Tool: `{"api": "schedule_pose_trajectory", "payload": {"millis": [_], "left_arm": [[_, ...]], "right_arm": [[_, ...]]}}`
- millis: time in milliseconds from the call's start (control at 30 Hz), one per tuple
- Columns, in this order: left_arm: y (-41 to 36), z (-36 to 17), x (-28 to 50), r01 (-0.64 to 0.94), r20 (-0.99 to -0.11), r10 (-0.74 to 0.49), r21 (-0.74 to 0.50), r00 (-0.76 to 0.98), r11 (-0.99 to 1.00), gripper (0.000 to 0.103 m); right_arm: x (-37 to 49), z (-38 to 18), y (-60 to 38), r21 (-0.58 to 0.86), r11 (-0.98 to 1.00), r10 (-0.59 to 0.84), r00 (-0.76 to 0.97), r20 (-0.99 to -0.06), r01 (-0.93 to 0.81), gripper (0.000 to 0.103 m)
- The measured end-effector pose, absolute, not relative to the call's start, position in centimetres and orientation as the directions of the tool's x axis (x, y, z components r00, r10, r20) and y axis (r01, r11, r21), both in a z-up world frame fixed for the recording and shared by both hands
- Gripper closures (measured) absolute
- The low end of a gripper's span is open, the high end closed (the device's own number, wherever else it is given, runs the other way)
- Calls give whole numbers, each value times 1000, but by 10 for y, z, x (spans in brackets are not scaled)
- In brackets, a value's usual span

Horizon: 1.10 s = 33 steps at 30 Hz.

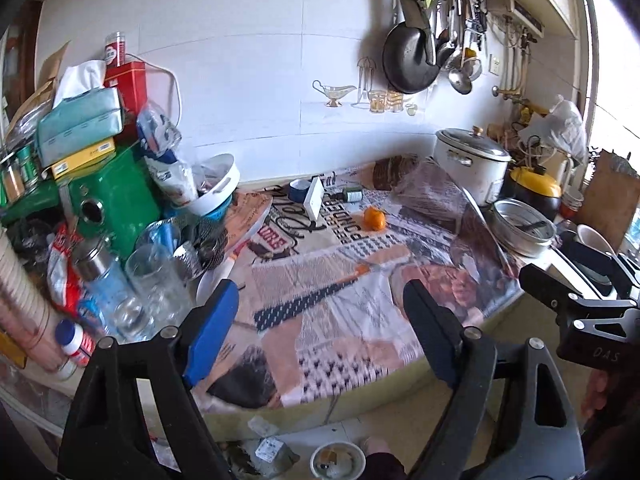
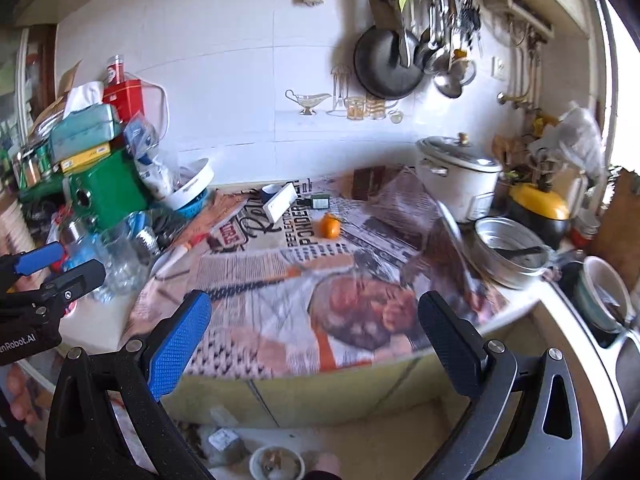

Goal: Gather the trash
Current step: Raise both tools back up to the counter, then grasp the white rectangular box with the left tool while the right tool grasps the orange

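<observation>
Both grippers are held above the near edge of the counter, which is covered with newspaper sheets (image 1: 340,280). The left gripper (image 1: 320,300) is spread wide, with nothing between its fingers. The right gripper (image 2: 316,316) is likewise fully parted and carries nothing.

No single item can be confirmed as the trash. Likely candidates are noted relative to the orange fruit (image 1: 374,218), which lies on the newspaper towards the wall:

- A small dark bottle (image 1: 352,195) lies on its side just behind the fruit.
- A white box (image 1: 315,200) stands tilted to the left of the fruit.
- A pile of clutter, including a clear glass (image 1: 154,280) and a green tin (image 1: 116,204), is stacked well to the left of the fruit.
- A white pot (image 1: 472,160) and a metal bowl (image 1: 524,228) stand to the right of the fruit.

Hazards, as judged from this position:

- The fruit may be taken for trash, since intent cannot be read from the scene.
- The fruit and the bottle may be rolled away if touched off-centre.
- The glass may be toppled if the left gripper is swung towards the clutter.
- The loose newspaper may be dragged by a low finger, shifting everything resting on it.
</observation>
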<state>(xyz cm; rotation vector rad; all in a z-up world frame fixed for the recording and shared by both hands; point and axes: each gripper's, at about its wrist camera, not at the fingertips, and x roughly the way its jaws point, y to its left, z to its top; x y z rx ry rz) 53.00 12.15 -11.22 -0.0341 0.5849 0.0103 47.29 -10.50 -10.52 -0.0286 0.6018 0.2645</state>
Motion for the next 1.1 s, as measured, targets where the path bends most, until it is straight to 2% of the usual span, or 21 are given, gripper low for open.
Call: {"api": "schedule_pose_trajectory", "payload": {"millis": [300, 500, 600, 700, 833, 900, 967, 1033, 1100], "left_arm": [[97, -140, 702, -113, -648, 19, -103, 761, 988, 19], [102, -181, 797, -180, -694, 66, -93, 717, 979, 19], [111, -209, 846, -207, -728, 75, -93, 681, 974, 19], [124, -235, 887, -241, -754, 69, -121, 654, 963, 19], [141, -269, 937, -271, -791, 60, -136, 609, 953, 19], [149, -285, 957, -280, -807, 56, -138, 588, 950, 25], [155, -299, 975, -285, -814, 52, -142, 578, 948, 26], [158, -309, 986, -282, -815, 42, -151, 578, 947, 32], [159, -317, 997, -263, -818, 5, -179, 575, 948, 47]], "right_arm": [[635, -134, -132, 116, 935, 327, 689, -647, -335, 1], [736, -182, -129, 162, 919, 359, 593, -721, -359, 15], [774, -209, -123, 234, 903, 405, 531, -744, -361, 23], [804, -233, -113, 292, 886, 445, 480, -756, -361, 25], [832, -262, -101, 351, 867, 481, 416, -771, -353, 33], [841, -275, -97, 380, 858, 499, 383, -777, -347, 37], [846, -286, -94, 407, 848, 517, 359, -777, -340, 39], [849, -294, -94, 431, 839, 533, 346, -772, -332, 40], [852, -301, -93, 453, 830, 550, 336, -765, -326, 42]]}}
